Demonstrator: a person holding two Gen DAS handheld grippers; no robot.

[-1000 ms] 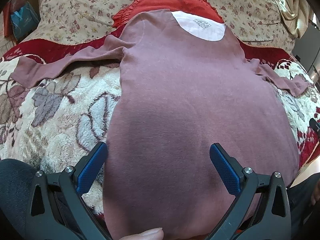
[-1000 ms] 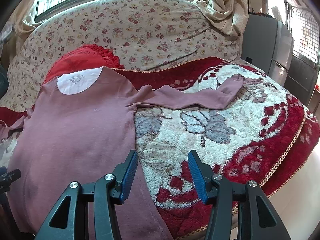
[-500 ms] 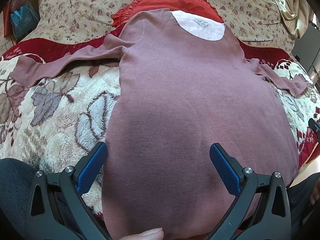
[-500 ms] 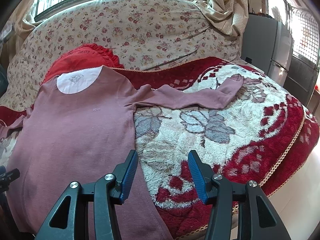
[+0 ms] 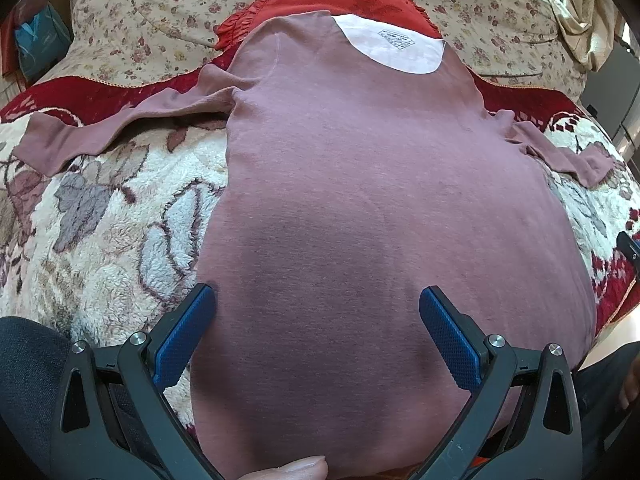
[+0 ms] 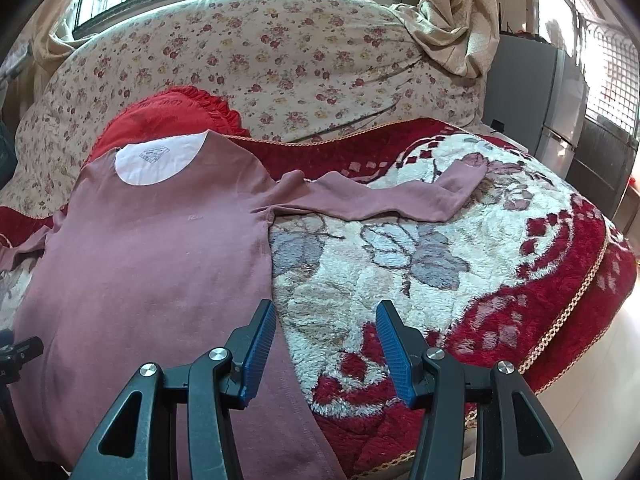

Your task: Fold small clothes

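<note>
Long-sleeved mauve shirt (image 5: 360, 208) spread flat, front up, on the fleece blanket (image 6: 420, 272) — apparently laid out so the first fold can start clean. Its long axis runs hem-near to collar-far, neckline toward the red cushion (image 6: 168, 112); sleeves extend sideways. Left gripper (image 5: 316, 324) hovers over the lower body, fingers wide, empty. Right gripper (image 6: 326, 344) straddles the shirt's right edge — also wide, holding nothing.

1. The mauve shirt's (image 5: 360, 220) hem runs off the left wrist view's bottom edge;
2. its neck label (image 6: 151, 155) print is too small to read;
3. the red cushion (image 6: 160, 114) lies mostly under the collar, lettering perhaps embroidered.
</note>
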